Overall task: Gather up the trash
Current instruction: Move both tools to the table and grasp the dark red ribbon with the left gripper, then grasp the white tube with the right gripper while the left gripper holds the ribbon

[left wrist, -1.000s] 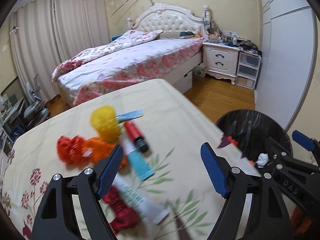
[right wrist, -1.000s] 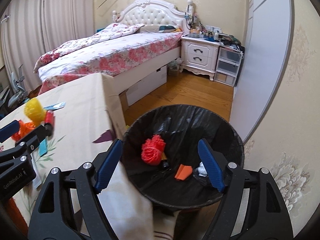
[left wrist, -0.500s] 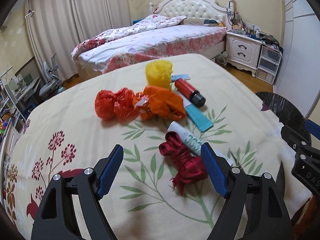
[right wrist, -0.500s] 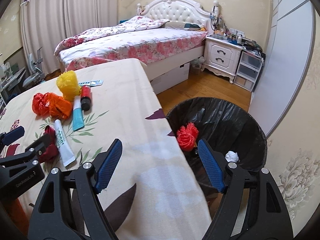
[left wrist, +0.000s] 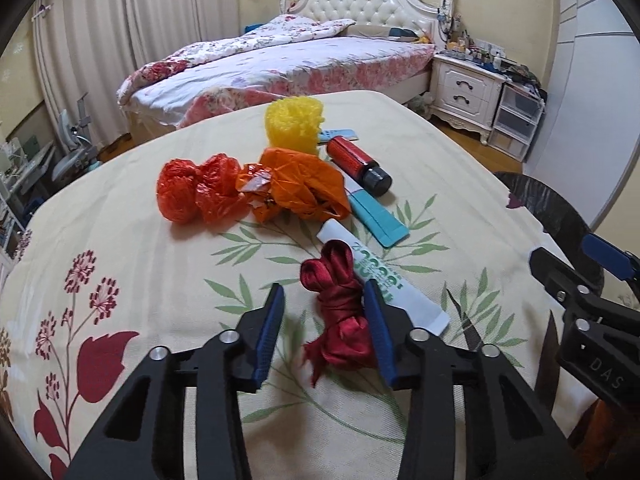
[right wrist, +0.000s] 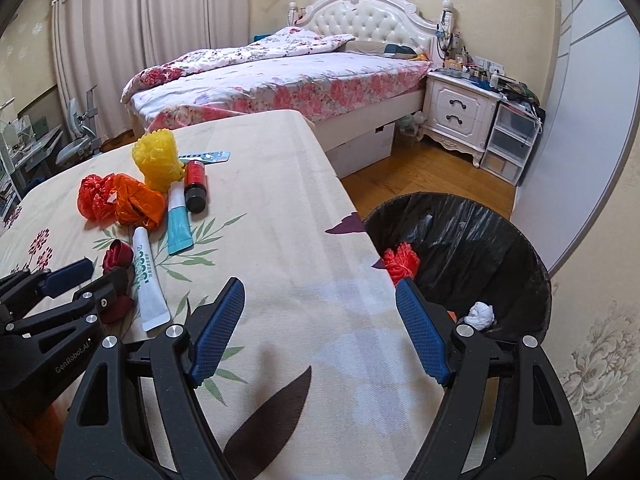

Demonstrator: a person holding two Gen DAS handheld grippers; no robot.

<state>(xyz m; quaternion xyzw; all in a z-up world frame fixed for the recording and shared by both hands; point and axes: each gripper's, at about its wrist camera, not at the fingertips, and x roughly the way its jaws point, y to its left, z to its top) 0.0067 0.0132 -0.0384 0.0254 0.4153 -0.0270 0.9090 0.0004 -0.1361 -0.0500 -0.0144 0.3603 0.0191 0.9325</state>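
left wrist view: the left gripper had its jaws just closing around the dark red ribbon bundle at lower centre, only the right one touching. the right gripper had its jaws spread over the counter, empty.

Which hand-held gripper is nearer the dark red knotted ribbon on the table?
Left. The left hand-held gripper has been closing around the dark red knotted ribbon; the right hand-held gripper hangs open over the table edge, well aside.
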